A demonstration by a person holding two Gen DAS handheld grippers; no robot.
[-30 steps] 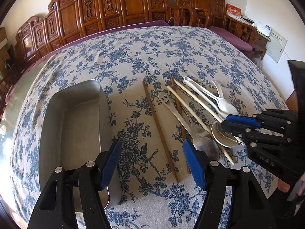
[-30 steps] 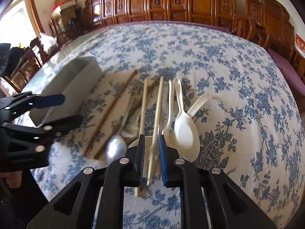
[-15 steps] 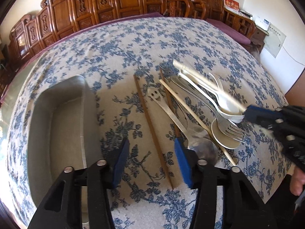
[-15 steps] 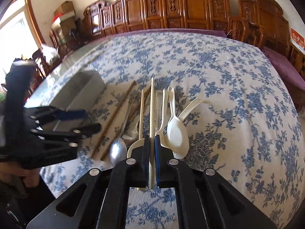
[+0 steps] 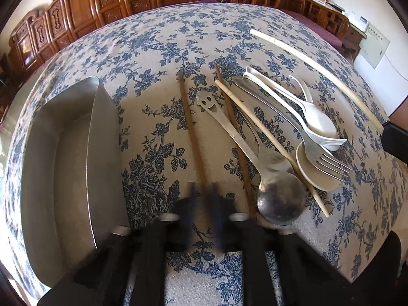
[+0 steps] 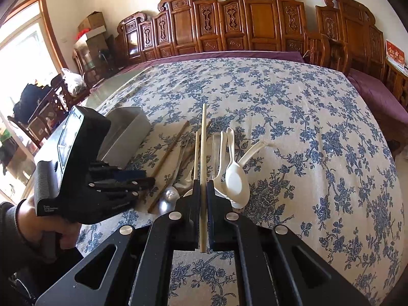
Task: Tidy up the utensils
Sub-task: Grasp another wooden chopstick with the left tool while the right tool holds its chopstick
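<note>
Clamping a pale chopstick (image 6: 203, 168) in our right gripper (image 6: 203, 199) (lifted off the cloth), we pinch our left gripper (image 5: 204, 204) onto a brown chopstick (image 5: 191, 132) beside the metal tray (image 5: 66, 153).

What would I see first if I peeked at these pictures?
First you'd spot the pale chopstick pinched in the right gripper, lifted above the blue-flowered tablecloth. Next comes the jumble of spoons, forks and chopsticks lying on the cloth, with a metal spoon with a smiley face cut into its handle. The left gripper is closed on a brown chopstick, and a shiny metal tray sits to the left of the pile.
</note>
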